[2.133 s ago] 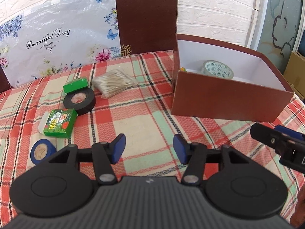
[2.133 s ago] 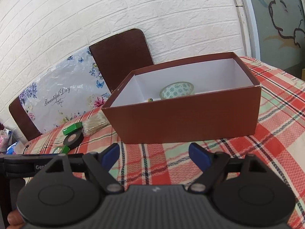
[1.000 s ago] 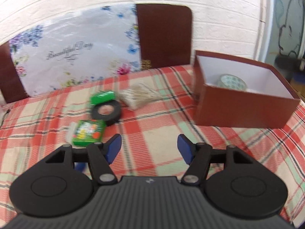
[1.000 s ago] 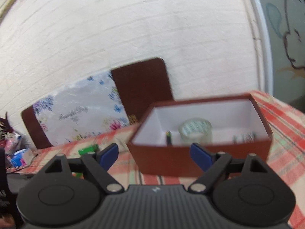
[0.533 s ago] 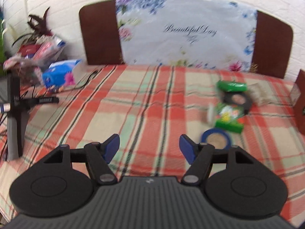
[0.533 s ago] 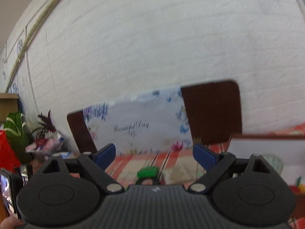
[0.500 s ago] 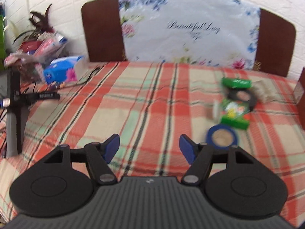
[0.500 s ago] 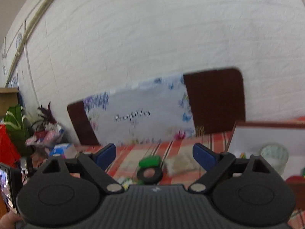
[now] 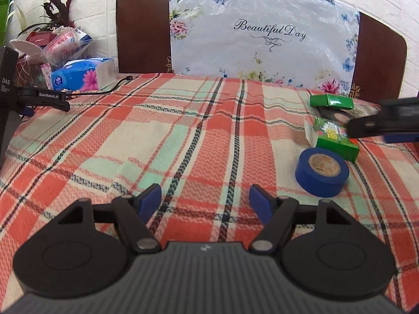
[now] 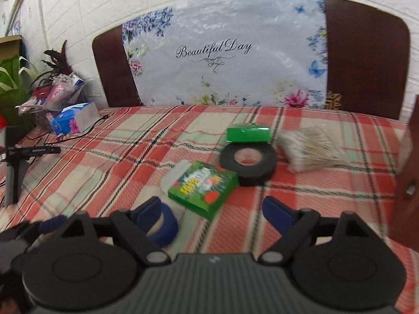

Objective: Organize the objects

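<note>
**Reaching for the loose items on the plaid cloth**

Nearest my right tongs (image 10: 210, 210), which stand released with nothing between them, lies the blue tape roll (image 10: 161, 226), flat on the plaid cloth (image 10: 301, 201) and partly hidden behind the left blue pad. From my left tongs (image 9: 205, 200), also released and empty, the same roll sits ahead and to the right, well clear of either pad. Just beyond it is the green printed box (image 10: 203, 184), lying flat and askew; from the left view its near edge looks just beside the roll, though I cannot tell if they touch. Behind that comes the black tape roll (image 10: 248, 161), close against the box's far corner, then the plain green box (image 10: 247, 134) at the roll's far rim. A bag of cotton swabs (image 10: 311, 151) lies to the right of the black roll. At the right edge I catch a brown box wall (image 10: 408, 157), which I judge to be where these things belong.

The printed box looks like the step in hand, since it lies closest to centre between my right pads. To do it well I would square the tongs to its shorter sides, come down low so the pads clear the cloth without snagging it, and keep off the blue roll on the left. The box is light card, so a gentle squeeze should do.
</note>
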Demonstrator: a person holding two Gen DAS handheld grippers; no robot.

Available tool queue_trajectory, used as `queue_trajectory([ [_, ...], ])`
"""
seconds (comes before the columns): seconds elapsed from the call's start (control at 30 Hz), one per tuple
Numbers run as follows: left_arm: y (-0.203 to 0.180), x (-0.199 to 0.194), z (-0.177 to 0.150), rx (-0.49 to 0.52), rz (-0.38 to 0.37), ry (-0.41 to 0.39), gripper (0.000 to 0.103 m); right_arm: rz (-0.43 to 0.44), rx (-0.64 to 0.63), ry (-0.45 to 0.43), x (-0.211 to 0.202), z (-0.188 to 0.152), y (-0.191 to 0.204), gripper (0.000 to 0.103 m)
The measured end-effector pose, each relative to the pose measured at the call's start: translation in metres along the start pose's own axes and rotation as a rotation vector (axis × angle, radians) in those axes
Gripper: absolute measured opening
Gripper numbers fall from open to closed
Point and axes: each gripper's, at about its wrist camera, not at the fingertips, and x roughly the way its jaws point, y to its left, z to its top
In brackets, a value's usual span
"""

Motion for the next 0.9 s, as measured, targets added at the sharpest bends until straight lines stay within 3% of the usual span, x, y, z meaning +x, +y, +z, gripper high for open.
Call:
queue_trajectory([
  [0.1, 0.002, 0.001, 0.000, -0.013, -0.010, -0.003, 0.076, 0.007, 0.073, 0.056, 0.037, 0.005, 0.008, 0.092],
  [0.2, 0.005, 0.001, 0.000, -0.033, -0.023, -0.008, 0.076, -0.094, 0.051, 0.036, 0.059, -0.001, 0.015, 0.092],
  [0.23, 0.005, 0.001, 0.000, -0.039, -0.027, -0.010, 0.076, -0.124, 0.021, 0.019, 0.059, -0.004, 0.018, 0.084],
  [0.33, 0.008, 0.002, 0.001, -0.054, -0.037, -0.013, 0.076, -0.112, 0.024, 0.007, 0.051, -0.007, 0.012, 0.075],
  [0.5, 0.009, 0.003, 0.001, -0.064, -0.045, -0.013, 0.076, -0.104, 0.078, 0.018, 0.017, -0.019, -0.025, 0.068],
  [0.7, 0.008, 0.003, 0.002, -0.053, -0.046, -0.003, 0.080, -0.093, 0.122, 0.063, -0.056, -0.060, -0.088, 0.070],
  [0.77, 0.005, 0.004, 0.002, -0.037, -0.045, 0.007, 0.083, -0.088, 0.137, 0.056, -0.085, -0.076, -0.103, 0.074],
  [0.83, 0.000, 0.004, 0.005, -0.018, -0.015, 0.026, 0.083, -0.101, 0.156, 0.030, -0.110, -0.091, -0.115, 0.090],
  [0.87, -0.003, 0.001, 0.007, -0.023, 0.013, 0.046, 0.083, -0.114, 0.152, 0.017, -0.121, -0.099, -0.117, 0.091],
  [0.9, -0.005, -0.004, 0.010, -0.062, -0.007, 0.067, 0.082, -0.122, 0.136, 0.013, -0.128, -0.103, -0.119, 0.091],
])
